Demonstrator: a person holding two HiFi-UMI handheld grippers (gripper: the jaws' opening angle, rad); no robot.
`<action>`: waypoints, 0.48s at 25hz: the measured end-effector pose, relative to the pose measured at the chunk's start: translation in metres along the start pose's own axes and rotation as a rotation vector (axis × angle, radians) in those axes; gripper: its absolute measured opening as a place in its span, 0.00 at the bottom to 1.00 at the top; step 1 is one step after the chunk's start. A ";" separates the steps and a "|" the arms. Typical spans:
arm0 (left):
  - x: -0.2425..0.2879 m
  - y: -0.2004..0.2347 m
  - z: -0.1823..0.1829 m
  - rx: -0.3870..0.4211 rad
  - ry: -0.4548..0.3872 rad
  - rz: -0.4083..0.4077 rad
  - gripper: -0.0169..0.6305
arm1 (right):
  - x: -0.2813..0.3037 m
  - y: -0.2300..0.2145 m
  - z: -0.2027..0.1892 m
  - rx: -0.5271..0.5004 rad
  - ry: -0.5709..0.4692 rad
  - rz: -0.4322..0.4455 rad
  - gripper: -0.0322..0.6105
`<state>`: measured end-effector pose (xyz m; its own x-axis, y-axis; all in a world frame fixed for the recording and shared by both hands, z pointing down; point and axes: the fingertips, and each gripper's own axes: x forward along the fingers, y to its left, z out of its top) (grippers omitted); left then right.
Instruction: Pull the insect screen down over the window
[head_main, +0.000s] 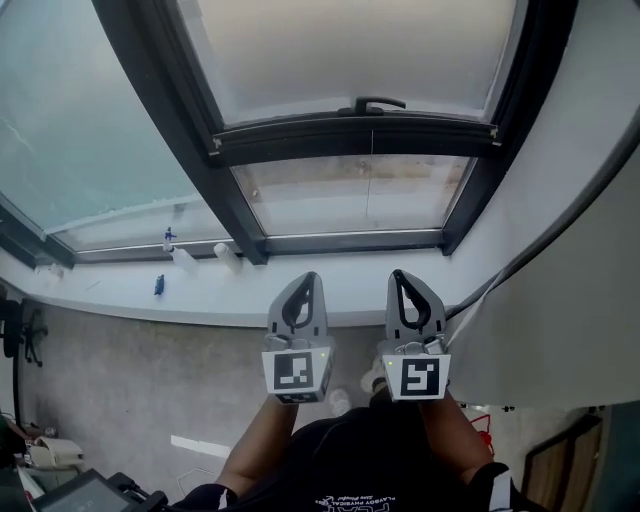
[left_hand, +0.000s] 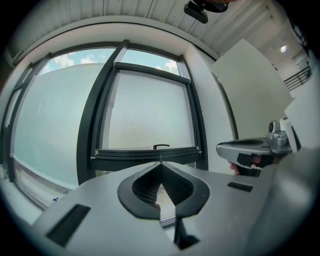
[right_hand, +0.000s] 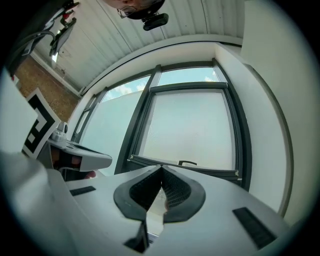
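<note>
Mesh of the insect screen (head_main: 360, 50) covered the upper part of the dark-framed window (head_main: 240, 215), and its bottom bar (head_main: 355, 135) lay level across the opening with a small black handle (head_main: 378, 103) standing on it. Under that bar a strip of bare pane (head_main: 350, 195) showed, and a thin cord (head_main: 371, 180) hung from the bar across it. Both grippers were held side by side in front of the white sill (head_main: 200, 290), near each other but not touching, their tips pointing toward the window. The left gripper (head_main: 308, 281) had its jaws pressed together with nothing between them, and the right gripper (head_main: 400, 279) was likewise closed and empty. The screen's bar and handle lay well beyond the tips of both, past the sill and higher on the window, touched by neither. In the left gripper view the closed tips of the left gripper (left_hand: 160, 164) sat just under the bar (left_hand: 147, 154) and handle (left_hand: 161, 146) in line of sight, the screen (left_hand: 150, 110) filling the frame behind, with the right gripper (left_hand: 250, 149) off to the side. The right gripper view showed the same arrangement: its closed tips (right_hand: 161, 167) below the handle (right_hand: 187, 163) and the screen (right_hand: 192, 127), the left gripper (right_hand: 75, 154) beside it.
</note>
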<state>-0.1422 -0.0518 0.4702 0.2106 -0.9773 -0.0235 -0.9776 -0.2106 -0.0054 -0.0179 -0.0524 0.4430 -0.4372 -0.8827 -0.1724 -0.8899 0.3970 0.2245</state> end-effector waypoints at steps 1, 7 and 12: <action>-0.005 -0.004 0.002 0.002 -0.003 -0.006 0.03 | -0.006 0.001 0.003 -0.043 0.001 -0.001 0.06; -0.027 -0.014 0.008 0.039 -0.017 0.003 0.03 | -0.029 -0.010 0.000 -0.019 0.046 -0.032 0.06; -0.036 -0.034 0.007 0.027 0.017 0.022 0.03 | -0.050 -0.022 0.005 0.011 0.059 -0.018 0.06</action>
<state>-0.1164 -0.0093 0.4637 0.1892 -0.9819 -0.0067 -0.9815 -0.1888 -0.0325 0.0228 -0.0153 0.4424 -0.4130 -0.9029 -0.1196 -0.8992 0.3834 0.2110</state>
